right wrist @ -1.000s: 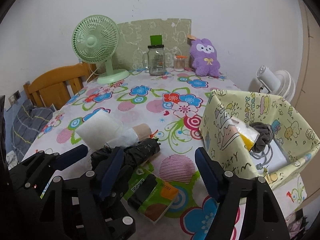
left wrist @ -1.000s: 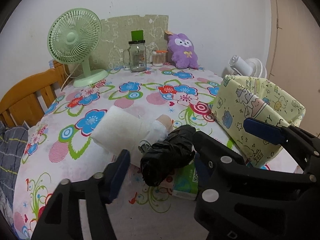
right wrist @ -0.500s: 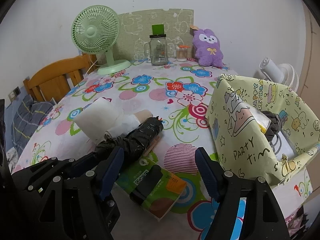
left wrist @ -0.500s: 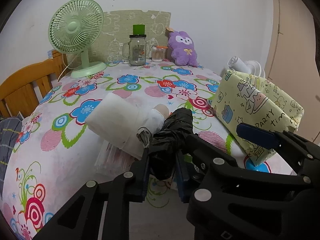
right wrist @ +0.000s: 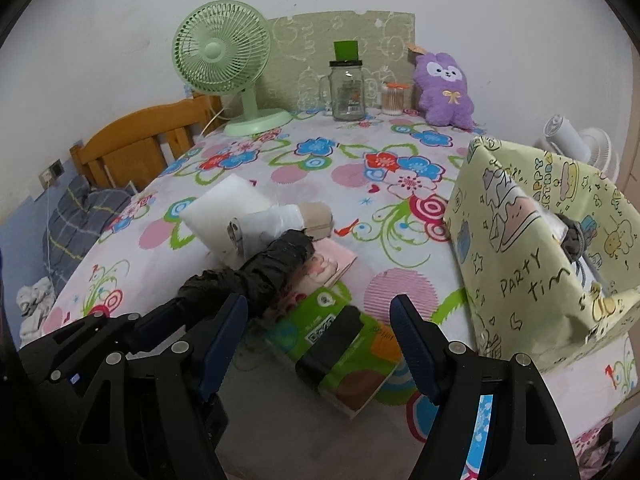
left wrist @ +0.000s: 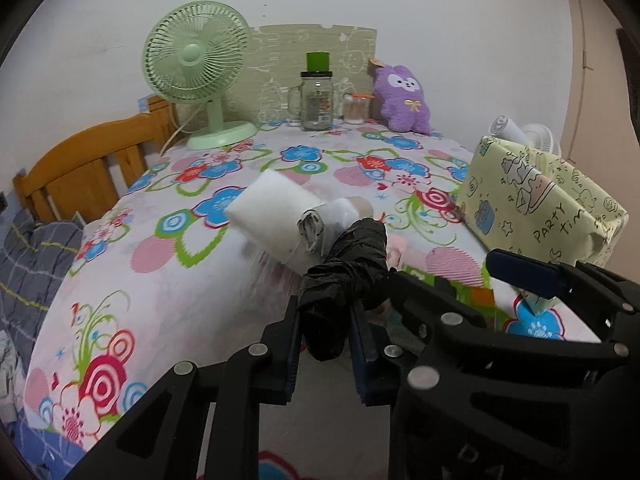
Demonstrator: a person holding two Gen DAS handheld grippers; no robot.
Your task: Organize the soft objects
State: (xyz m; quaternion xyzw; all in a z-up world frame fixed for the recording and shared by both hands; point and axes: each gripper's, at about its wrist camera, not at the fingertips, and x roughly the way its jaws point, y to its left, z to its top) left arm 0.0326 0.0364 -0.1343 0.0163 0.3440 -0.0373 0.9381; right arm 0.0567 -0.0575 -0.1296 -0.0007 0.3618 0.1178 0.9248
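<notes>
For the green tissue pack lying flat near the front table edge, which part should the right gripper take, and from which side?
Grip the green tissue pack across its short width near the middle, coming from above. It lies flat on the floral tablecloth, so its side edges are low and a side approach would probably scrape the cloth. The open right gripper already straddles it. The left gripper holds the black crumpled plastic bag roll close by.

Black crinkled roll (left wrist: 344, 276). White wad (left wrist: 272, 212). Green packet (right wrist: 340, 344), orange corner. Pale yellow bag (right wrist: 532, 248), cartoon doodles. Tablecloth (left wrist: 168, 280) white, with blue, red, pink flowers. Near far edge: mint-green fan (left wrist: 196, 64), purple plush (left wrist: 404, 98).
</notes>
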